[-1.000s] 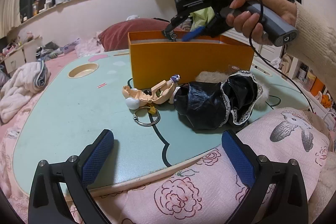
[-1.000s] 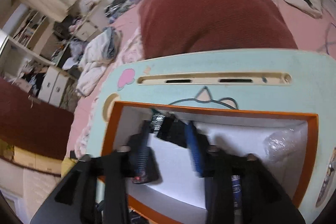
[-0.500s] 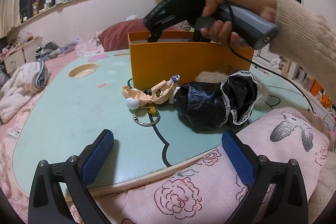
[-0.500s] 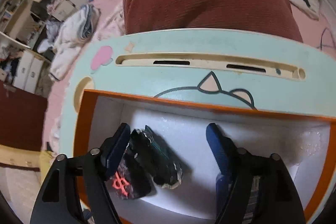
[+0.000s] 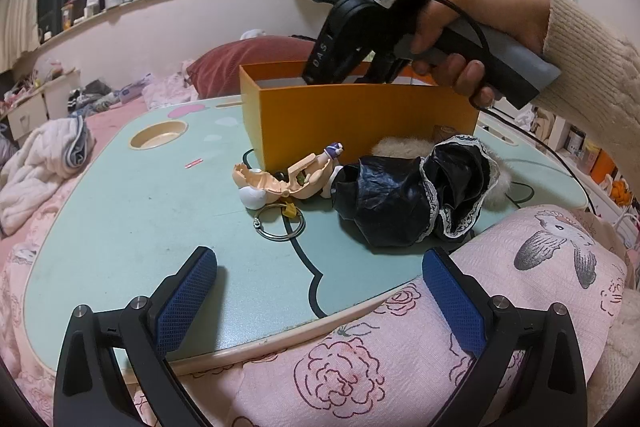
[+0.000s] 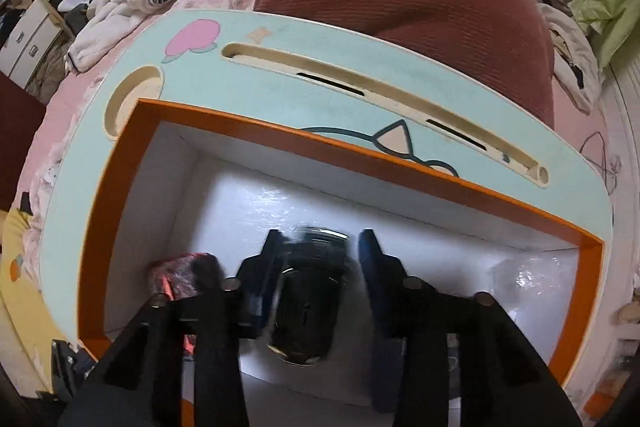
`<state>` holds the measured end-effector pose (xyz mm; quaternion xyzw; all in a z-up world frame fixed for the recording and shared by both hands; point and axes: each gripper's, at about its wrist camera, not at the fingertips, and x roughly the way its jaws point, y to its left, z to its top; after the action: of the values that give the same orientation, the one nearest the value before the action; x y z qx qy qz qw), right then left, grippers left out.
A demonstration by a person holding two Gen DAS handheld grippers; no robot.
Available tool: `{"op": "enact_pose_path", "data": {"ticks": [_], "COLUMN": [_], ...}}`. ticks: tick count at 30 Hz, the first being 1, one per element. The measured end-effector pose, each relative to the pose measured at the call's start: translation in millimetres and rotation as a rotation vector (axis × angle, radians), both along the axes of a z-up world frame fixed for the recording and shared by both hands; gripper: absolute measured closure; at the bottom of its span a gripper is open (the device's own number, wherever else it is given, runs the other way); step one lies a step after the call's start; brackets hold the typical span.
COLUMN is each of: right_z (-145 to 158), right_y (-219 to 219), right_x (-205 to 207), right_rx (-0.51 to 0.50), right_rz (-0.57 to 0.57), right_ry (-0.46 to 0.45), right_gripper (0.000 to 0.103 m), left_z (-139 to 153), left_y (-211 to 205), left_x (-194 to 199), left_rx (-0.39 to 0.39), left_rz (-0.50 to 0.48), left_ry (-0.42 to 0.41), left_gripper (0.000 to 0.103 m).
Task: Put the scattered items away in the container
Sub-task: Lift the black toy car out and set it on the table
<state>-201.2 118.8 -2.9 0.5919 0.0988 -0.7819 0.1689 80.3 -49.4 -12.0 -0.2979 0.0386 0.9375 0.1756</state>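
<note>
While the left gripper (image 5: 320, 291) hangs wide and empty over the near edge of the mint-green lap table (image 5: 120, 227), the right gripper (image 6: 320, 259) points steeply down into the orange box (image 5: 360, 123), held by a hand (image 5: 472, 39) in a cream knitted sleeve. Its jaws are closing around a dark, blurred object (image 6: 308, 303) lying on the box's white floor; whether the pads press on it yet is hard to tell. A red-and-black packet (image 6: 180, 275) lies beside it in the box. Still on the table, just in front of the box, lie a beige figure toy (image 5: 280, 179), a metal key ring (image 5: 278, 225) and a crumpled black lace-trimmed garment (image 5: 412, 195).
</note>
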Motion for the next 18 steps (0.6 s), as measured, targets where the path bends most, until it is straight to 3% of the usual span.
{"op": "enact_pose_path", "data": {"ticks": [9, 11, 13, 18], "right_z": [3, 4, 5, 33], "right_y": [13, 15, 18, 45], "right_x": [13, 23, 28, 36], "right_rx": [0.032, 0.023, 0.018, -0.171], "right_rz": [0.017, 0.047, 0.056, -0.009], "right_ry": [0.024, 0.037, 0.051, 0.135], "right_gripper": [0.064, 0.073, 0.073, 0.073], "left_z": [0, 0, 0, 0], "left_y": [0, 0, 0, 0], "left_x": [0, 0, -1, 0], "left_rx": [0.001, 0.000, 0.001, 0.001], "left_rz": [-0.001, -0.001, -0.003, -0.004], "left_ry": [0.000, 0.001, 0.001, 0.001], "left_gripper": [0.001, 0.001, 0.001, 0.001]}}
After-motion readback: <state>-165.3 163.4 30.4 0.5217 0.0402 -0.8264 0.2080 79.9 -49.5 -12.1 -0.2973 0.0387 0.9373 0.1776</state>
